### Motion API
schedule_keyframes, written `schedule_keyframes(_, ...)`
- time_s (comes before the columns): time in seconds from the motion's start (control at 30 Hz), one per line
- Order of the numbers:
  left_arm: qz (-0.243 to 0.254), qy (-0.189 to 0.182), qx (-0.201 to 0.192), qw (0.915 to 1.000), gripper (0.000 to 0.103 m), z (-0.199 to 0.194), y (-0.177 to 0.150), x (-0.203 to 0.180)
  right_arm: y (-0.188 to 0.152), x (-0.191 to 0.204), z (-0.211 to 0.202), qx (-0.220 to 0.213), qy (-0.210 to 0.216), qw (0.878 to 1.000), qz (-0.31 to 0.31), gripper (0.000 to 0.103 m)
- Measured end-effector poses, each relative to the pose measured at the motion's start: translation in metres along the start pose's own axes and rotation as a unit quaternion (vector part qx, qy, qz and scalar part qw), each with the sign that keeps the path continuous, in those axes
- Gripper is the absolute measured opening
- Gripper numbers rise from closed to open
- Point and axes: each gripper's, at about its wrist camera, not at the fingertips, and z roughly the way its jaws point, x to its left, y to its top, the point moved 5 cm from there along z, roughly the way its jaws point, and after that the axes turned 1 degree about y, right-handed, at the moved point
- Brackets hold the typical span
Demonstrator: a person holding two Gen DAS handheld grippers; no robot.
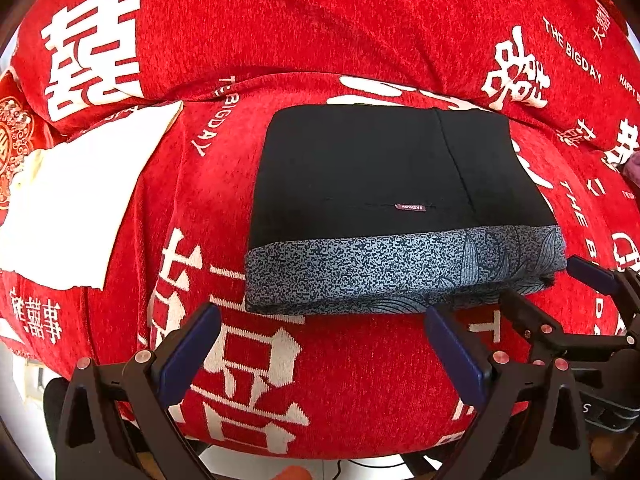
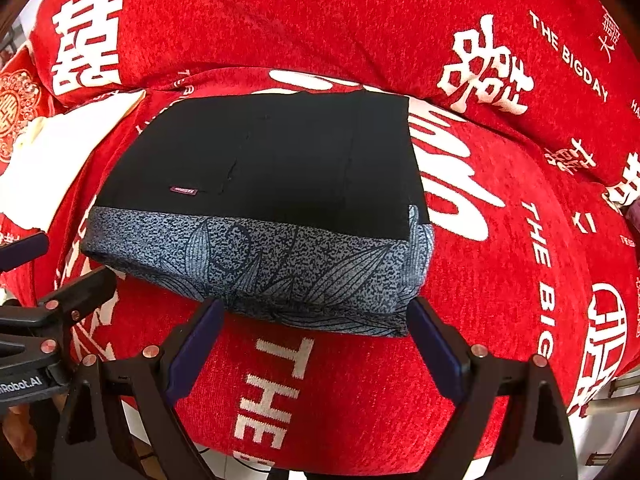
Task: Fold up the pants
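The pants (image 1: 392,184) lie folded into a compact black rectangle with a blue-grey speckled leaf-print band along the near edge, on a red cushion. They also show in the right wrist view (image 2: 272,184). My left gripper (image 1: 324,340) is open and empty, just in front of the near edge. My right gripper (image 2: 316,328) is open and empty, its tips at the folded near edge. The right gripper's fingers (image 1: 592,276) appear at the right of the left wrist view; the left gripper's fingers (image 2: 80,288) appear at the left of the right wrist view.
The red cover (image 1: 256,360) with white characters and "THE BIGDAY" lettering drapes a seat and backrest (image 2: 320,20). A white cloth (image 1: 76,200) lies left of the pants. The seat's front edge drops off just below the grippers.
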Motion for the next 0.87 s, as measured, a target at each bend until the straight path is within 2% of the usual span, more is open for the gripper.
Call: schedule_keyframes(0.87, 0.012, -0.003, 0.001, 0.9999, 0.102, 0.001, -0.0004, -0.0073, 0.0055, -0.0032, 0.0033, -0.005, 0.001, 1.0, -0.004, 0.094)
